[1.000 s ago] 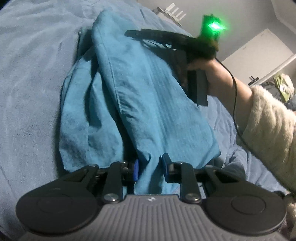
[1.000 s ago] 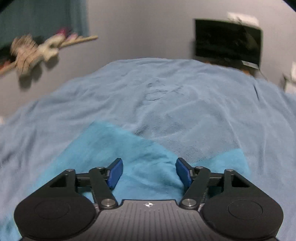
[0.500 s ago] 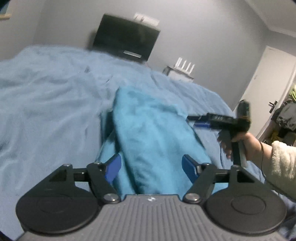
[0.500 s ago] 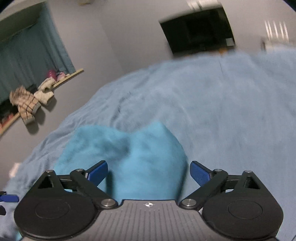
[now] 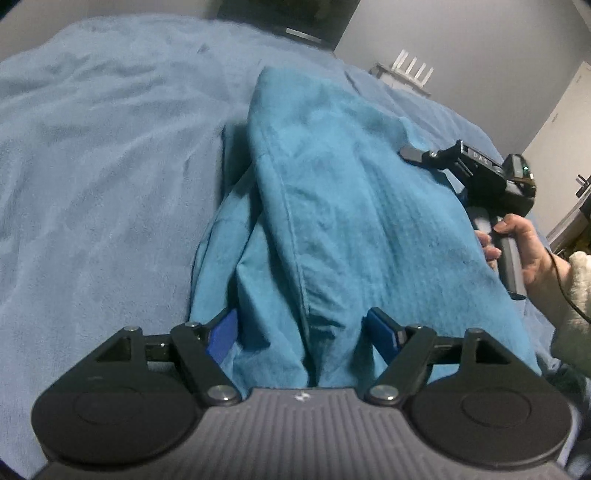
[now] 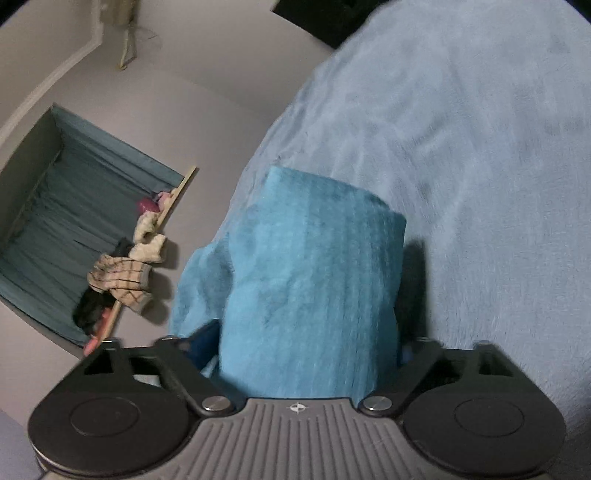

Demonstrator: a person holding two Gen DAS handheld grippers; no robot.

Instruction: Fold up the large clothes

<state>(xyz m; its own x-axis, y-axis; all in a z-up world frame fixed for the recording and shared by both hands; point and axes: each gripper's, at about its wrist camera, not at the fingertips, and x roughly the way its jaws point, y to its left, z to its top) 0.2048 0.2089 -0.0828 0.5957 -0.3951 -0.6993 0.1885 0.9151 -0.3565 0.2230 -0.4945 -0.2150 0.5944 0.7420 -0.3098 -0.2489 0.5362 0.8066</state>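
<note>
A large teal garment [image 5: 332,206] lies folded lengthwise on the light blue bed cover [image 5: 92,166]. My left gripper [image 5: 306,334] is open, its blue pads on either side of the garment's near end, with a fold of cloth between them. My right gripper [image 6: 306,347] is open wide around the garment's other end [image 6: 314,280], the cloth bulging between the jaws. In the left wrist view the right gripper [image 5: 417,153] is held by a hand at the garment's right edge.
A dark TV [image 5: 288,14] and a white router [image 5: 410,70] stand by the far wall. A door [image 5: 561,122] is at the right. In the right wrist view a curtained window [image 6: 62,221] has clothes [image 6: 125,273] on its sill.
My left gripper opened after holding the garment's near end, then lowered back around it. My right gripper swung over and rolled sideways, now straddling the cloth.
</note>
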